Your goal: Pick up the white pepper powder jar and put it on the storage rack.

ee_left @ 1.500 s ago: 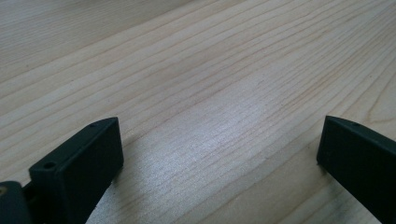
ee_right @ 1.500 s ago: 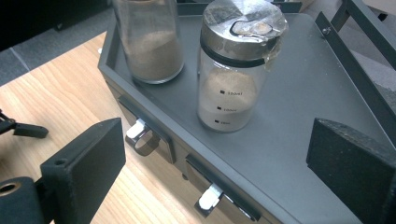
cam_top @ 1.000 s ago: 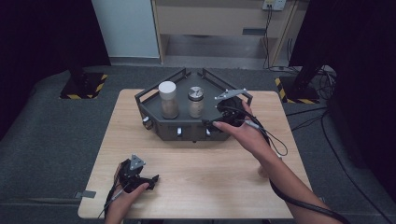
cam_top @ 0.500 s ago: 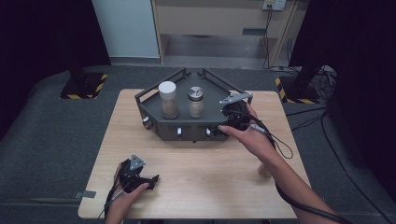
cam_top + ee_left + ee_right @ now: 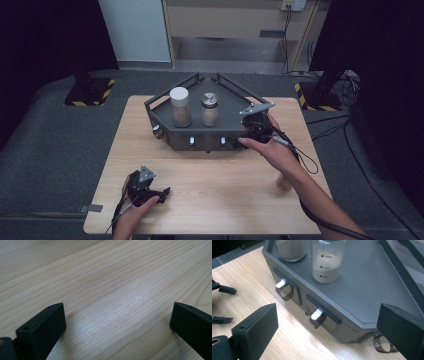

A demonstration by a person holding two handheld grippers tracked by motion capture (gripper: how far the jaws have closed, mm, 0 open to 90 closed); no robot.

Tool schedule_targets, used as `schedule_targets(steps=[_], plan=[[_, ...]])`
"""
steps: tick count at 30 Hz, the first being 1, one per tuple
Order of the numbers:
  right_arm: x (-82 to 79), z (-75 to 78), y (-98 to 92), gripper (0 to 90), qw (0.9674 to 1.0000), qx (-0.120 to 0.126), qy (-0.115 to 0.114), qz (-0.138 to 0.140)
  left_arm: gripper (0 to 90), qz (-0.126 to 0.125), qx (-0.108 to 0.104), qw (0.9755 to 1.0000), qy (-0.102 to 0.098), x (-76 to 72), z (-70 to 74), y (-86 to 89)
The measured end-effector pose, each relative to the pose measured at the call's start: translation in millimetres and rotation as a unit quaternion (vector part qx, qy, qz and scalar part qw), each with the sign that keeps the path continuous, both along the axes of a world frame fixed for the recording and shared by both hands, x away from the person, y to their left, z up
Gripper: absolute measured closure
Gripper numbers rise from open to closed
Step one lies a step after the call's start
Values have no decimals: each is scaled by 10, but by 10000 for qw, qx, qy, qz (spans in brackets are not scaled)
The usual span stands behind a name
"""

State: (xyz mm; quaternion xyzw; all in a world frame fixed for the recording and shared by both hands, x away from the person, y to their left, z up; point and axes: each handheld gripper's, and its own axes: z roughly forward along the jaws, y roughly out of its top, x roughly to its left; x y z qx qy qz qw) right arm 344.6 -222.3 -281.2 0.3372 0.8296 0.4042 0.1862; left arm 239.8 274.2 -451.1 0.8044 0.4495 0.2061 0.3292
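Landmark: I am taking the dark grey metal tray-box [image 5: 227, 120] with small drawers along its front as my reference for every place.
Step in hand: I am judging this as the approach, with my right gripper [image 5: 248, 139] hovering at the box's front right corner, its jaws spread wide and holding nothing.
Task's thing: the clear curved drawer pulls with silver tops [image 5: 318, 318] are sitting on the box's front face, below the glass jar of pale powder [image 5: 326, 263].
Next move: I am expecting to drop lower and line one pull up between the jaws before closing; the pull is small, so the aim is calling for care.
Left gripper: my left gripper [image 5: 159, 192] is resting on the light wooden table [image 5: 220, 195], well in front of the box, jaws apart and empty.
Right gripper view: it is showing a bent metal clip [image 5: 382, 344] by the box's corner, possibly another handle; it is half hidden.
High view: it is showing the white-capped jar [image 5: 180, 106] and the silver-lidded jar [image 5: 210, 109] standing upright on the box's top.
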Motion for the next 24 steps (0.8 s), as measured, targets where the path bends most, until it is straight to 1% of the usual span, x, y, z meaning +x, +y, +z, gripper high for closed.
schedule_targets(steps=[6,12,24], plan=[[-15,9,-79,37,10000,0,11,-37,0,0,0,10000,0,0,0,0],[-57,-2,-161,38,9999,50,13,-104,0,1,-1,10000,0,0,0,0],[-98,4,-262,38,9999,70,27,-106,0,0,0,10000,-1,0,0,0]])
